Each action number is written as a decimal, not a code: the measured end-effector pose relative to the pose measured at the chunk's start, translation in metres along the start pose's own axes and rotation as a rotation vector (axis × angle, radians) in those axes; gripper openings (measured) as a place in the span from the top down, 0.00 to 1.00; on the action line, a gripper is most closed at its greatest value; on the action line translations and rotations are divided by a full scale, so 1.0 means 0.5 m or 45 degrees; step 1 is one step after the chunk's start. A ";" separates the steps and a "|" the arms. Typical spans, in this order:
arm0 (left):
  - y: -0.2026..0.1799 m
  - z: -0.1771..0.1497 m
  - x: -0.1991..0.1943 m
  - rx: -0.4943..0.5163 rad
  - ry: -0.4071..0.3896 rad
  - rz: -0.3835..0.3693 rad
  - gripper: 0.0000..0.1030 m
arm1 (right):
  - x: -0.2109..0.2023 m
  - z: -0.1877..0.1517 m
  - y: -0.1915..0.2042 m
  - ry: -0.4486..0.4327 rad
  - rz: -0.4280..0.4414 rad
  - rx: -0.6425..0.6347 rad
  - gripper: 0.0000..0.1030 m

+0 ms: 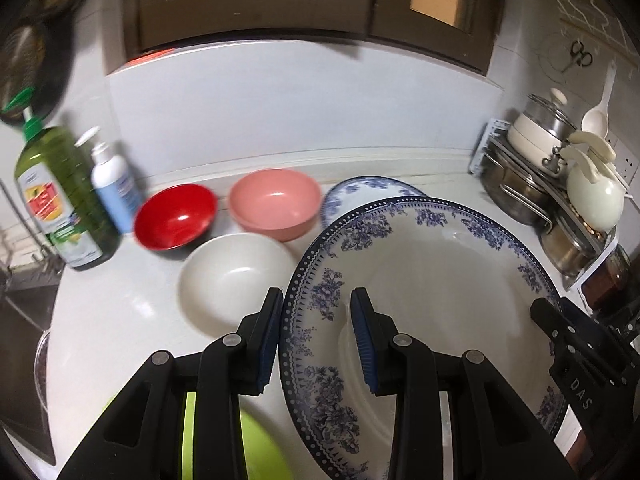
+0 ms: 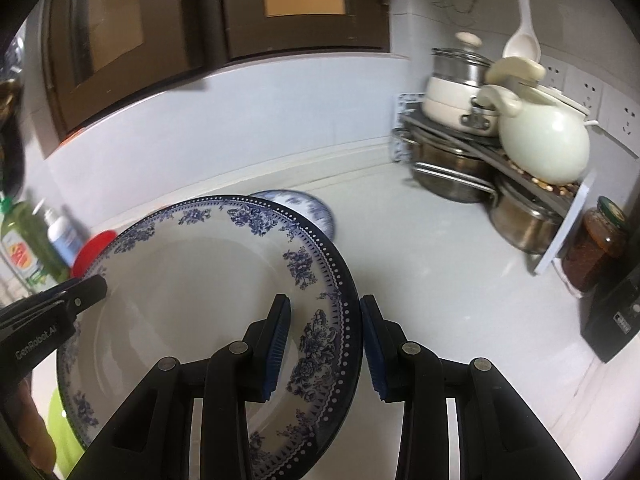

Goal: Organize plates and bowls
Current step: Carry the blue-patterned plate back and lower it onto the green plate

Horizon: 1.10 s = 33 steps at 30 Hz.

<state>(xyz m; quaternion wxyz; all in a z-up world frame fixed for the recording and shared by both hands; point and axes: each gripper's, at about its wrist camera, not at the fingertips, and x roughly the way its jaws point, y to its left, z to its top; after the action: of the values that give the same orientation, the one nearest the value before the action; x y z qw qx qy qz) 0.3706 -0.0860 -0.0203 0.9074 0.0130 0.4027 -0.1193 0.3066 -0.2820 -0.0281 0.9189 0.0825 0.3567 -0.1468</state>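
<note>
Both grippers [image 1: 316, 336] [image 2: 326, 340] pinch blue-patterned plate [image 1: 432, 280] above bowls [image 1: 236, 276], pots [image 2: 452, 176] beyond.

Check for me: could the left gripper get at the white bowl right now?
Probably not yet. The left gripper is shut on the rim of the big blue-patterned plate, which the right gripper holds too. The white bowl sits open just beside it, nothing over it, but the plate must go down first.

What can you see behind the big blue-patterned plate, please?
Behind the big plate a smaller blue-patterned plate lies on the counter. Only its far rim shows; the rest is covered.
</note>
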 end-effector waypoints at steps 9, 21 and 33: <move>0.126 -0.049 -0.066 -0.089 -0.037 0.073 0.66 | -0.030 -0.026 0.115 -0.011 0.082 -0.084 0.64; 0.293 -0.133 -0.163 -0.216 -0.056 0.227 0.66 | -0.071 -0.082 0.280 -0.002 0.240 -0.210 0.64; 0.373 -0.224 -0.192 -0.288 0.015 0.304 0.66 | -0.087 -0.148 0.378 0.059 0.336 -0.318 0.64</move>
<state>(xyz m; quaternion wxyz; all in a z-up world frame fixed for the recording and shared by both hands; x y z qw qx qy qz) 0.2692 0.1285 -0.0390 0.9084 -0.0408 0.4146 0.0357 0.2913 -0.0754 -0.0437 0.9248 0.0172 0.3794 0.0225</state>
